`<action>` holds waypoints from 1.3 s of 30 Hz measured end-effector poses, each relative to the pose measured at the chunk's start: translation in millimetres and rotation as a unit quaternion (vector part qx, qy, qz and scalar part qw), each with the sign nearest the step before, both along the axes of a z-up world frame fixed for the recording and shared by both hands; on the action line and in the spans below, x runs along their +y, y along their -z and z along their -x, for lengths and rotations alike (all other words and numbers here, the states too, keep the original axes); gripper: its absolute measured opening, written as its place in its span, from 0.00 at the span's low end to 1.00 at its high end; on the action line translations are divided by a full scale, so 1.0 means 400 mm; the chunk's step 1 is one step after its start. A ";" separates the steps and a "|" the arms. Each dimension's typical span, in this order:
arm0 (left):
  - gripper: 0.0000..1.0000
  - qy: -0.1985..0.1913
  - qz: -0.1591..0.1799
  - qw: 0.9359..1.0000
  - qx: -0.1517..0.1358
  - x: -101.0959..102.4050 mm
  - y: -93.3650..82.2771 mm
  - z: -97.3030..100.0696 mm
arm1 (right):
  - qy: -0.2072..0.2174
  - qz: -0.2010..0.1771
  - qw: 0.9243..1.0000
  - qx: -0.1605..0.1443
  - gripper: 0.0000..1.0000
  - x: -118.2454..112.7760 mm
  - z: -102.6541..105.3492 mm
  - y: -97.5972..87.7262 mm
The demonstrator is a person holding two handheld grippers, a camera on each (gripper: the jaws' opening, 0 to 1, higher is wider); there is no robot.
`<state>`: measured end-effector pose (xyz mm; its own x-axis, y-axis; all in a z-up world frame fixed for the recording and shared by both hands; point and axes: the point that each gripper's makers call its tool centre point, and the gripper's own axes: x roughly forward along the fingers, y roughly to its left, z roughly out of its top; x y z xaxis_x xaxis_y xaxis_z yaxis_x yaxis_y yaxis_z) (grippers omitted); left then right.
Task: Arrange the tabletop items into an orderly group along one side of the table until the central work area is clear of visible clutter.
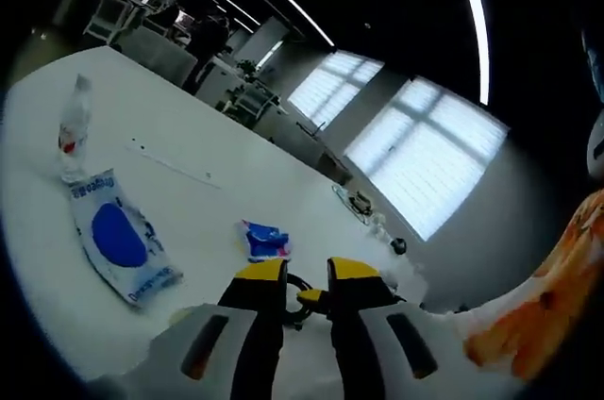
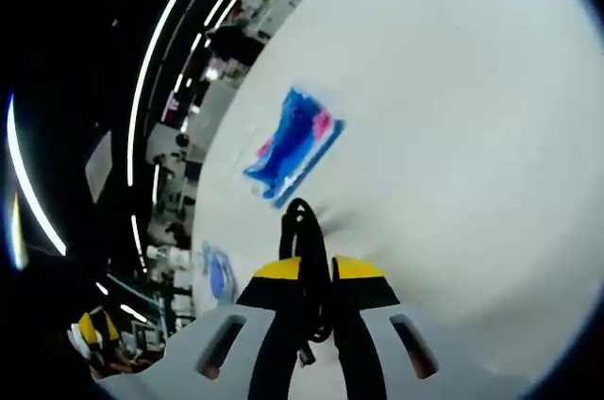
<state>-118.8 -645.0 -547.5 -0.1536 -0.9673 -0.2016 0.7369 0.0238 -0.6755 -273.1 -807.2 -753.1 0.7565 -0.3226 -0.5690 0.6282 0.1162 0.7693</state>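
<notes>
- The right tongs (image 2: 316, 273), low in the right gripper view, are pinching a black looped cable (image 2: 304, 240), its loop poking up past the yellow tips; held aloft like that, it looks ready to be carried to the group.
- The left tongs (image 1: 307, 273) sit at the bottom of the left gripper view, tips narrowly apart with a dark ring-like thing between them; whether they grip it, I cannot tell.
- On the white worktop (image 1: 217, 183), a blue-white pouch (image 1: 121, 240) lies at left, touching a clear water bottle (image 1: 74, 126) above it — an edge cluster, I judge.
- A small blue wrapper (image 1: 265, 240) lies apart near centre, likely still to move.
</notes>
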 end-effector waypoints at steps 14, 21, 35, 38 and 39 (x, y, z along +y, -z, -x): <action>0.14 -0.004 0.003 1.000 0.006 0.005 -0.001 -0.015 | 0.019 0.024 0.999 0.009 0.23 -0.052 -0.029 -0.003; 0.14 -0.016 0.003 1.000 0.012 0.013 0.010 -0.031 | 0.018 0.023 0.999 0.012 0.25 -0.046 -0.008 -0.007; 0.19 -0.012 -0.010 1.000 0.012 0.013 0.036 -0.042 | -0.012 0.077 0.997 -0.011 0.32 -0.011 0.023 -0.068; 0.23 -0.009 -0.021 1.000 0.001 0.013 0.047 -0.042 | -0.029 0.099 0.995 -0.004 0.39 -0.002 0.031 -0.081; 0.25 -0.009 -0.028 1.000 -0.003 0.013 0.054 -0.043 | -0.038 0.114 0.993 0.000 0.42 0.000 0.035 -0.088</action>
<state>-101.7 -639.8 -569.3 -0.1352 -0.9572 -0.2559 0.7403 0.0741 -0.6682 -287.2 -807.0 -717.8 0.7831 -0.3850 -0.4884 0.6117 0.3344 0.7170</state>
